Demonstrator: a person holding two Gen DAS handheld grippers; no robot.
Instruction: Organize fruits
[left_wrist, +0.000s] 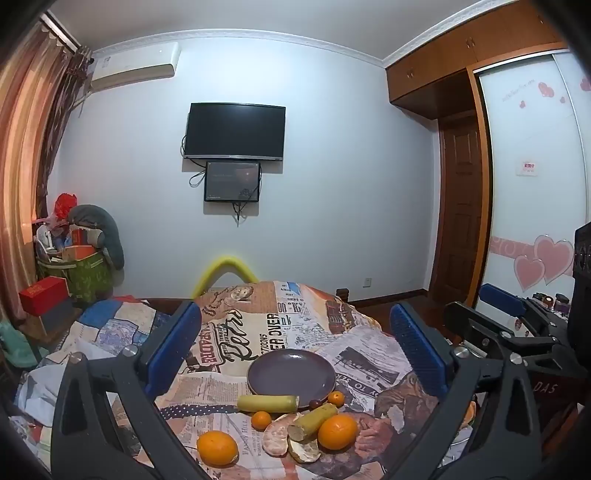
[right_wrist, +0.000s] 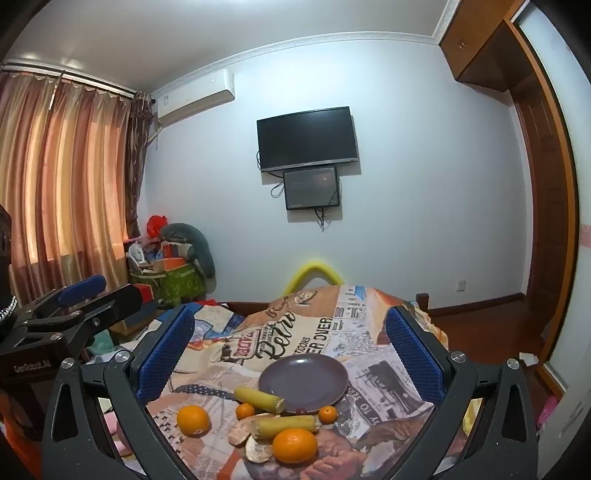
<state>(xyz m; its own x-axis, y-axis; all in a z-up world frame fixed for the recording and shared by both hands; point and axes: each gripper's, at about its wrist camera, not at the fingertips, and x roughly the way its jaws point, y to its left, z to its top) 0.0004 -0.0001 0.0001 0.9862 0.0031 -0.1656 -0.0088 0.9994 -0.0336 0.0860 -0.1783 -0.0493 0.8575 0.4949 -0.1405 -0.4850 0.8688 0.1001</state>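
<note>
An empty purple plate (left_wrist: 291, 372) (right_wrist: 303, 382) lies on a newspaper-print cloth. In front of it lie two large oranges (left_wrist: 217, 447) (left_wrist: 337, 431), two small oranges (left_wrist: 261, 420) (left_wrist: 336, 398), two yellow-green cane pieces (left_wrist: 267, 403) (left_wrist: 312, 421) and orange peel (left_wrist: 280, 439). My left gripper (left_wrist: 295, 347) is open and empty above them. My right gripper (right_wrist: 290, 350) is open and empty. In the right wrist view the large oranges (right_wrist: 192, 420) (right_wrist: 294, 445) and the cane pieces (right_wrist: 258, 398) (right_wrist: 286, 424) show too.
The cloth (left_wrist: 258, 325) covers a raised surface that drops off at the far and right edges. A green bin of clutter (left_wrist: 85, 273) and a red box (left_wrist: 42, 295) stand at the far left. A wardrobe and door (left_wrist: 461, 206) are on the right.
</note>
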